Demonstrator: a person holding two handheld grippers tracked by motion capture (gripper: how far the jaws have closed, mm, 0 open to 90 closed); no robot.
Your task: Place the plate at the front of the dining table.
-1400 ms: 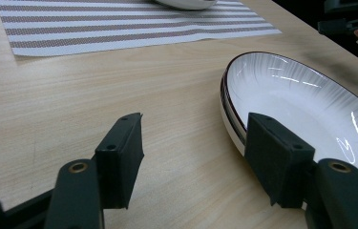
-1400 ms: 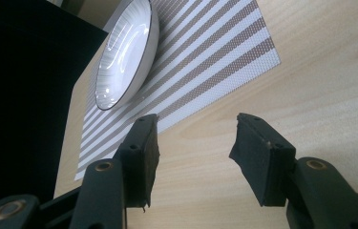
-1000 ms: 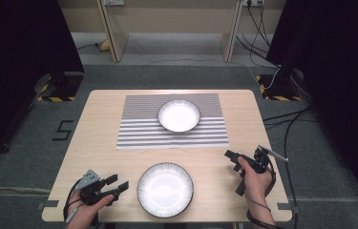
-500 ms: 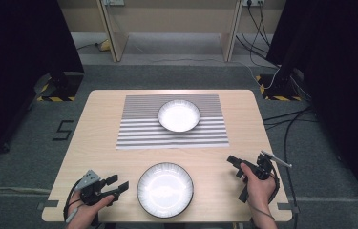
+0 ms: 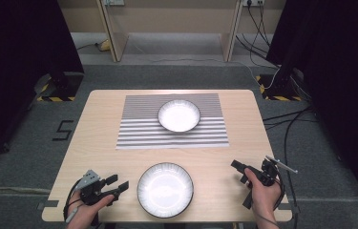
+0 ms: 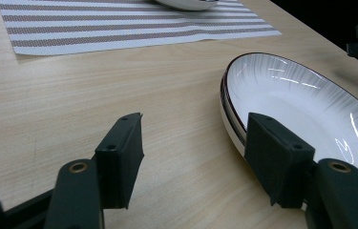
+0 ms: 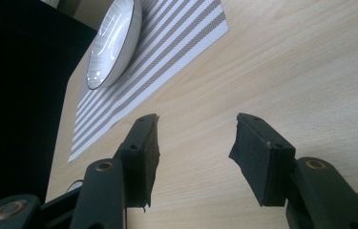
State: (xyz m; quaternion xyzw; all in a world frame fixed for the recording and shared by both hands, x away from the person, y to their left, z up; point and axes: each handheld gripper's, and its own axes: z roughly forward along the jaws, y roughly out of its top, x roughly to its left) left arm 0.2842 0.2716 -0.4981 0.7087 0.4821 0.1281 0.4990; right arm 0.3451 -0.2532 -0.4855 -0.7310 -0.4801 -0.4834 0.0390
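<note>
The near plate (image 5: pixel 165 190) lies flat on the desk (image 5: pixel 243 119) at the middle of its front edge, a white dish with a dark rim. The left gripper (image 5: pixel 118 185) sits low over the desk just to the left of that plate, held in the person's left hand (image 5: pixel 87 211), with its jaws released and spread wide apart. In the left gripper view the left gripper (image 6: pixel 193 157) is level with the near plate (image 6: pixel 310 109): one jaw stands over bare wood, the other overlaps the plate's near rim, and whether it touches the rim cannot be told. The right gripper (image 5: pixel 242 186) is held in the right hand (image 5: pixel 265 193) near the front right corner of the desk, well apart from the near plate, also released with jaws open. In the right gripper view the right gripper (image 7: pixel 195 157) points across bare wood, holding nothing. A second plate (image 5: pixel 179 115) rests on the striped mat (image 5: pixel 138 129) at the far middle of the desk; in the right gripper view the second plate (image 7: pixel 112 40) shows on the striped mat (image 7: pixel 167 52).
</note>
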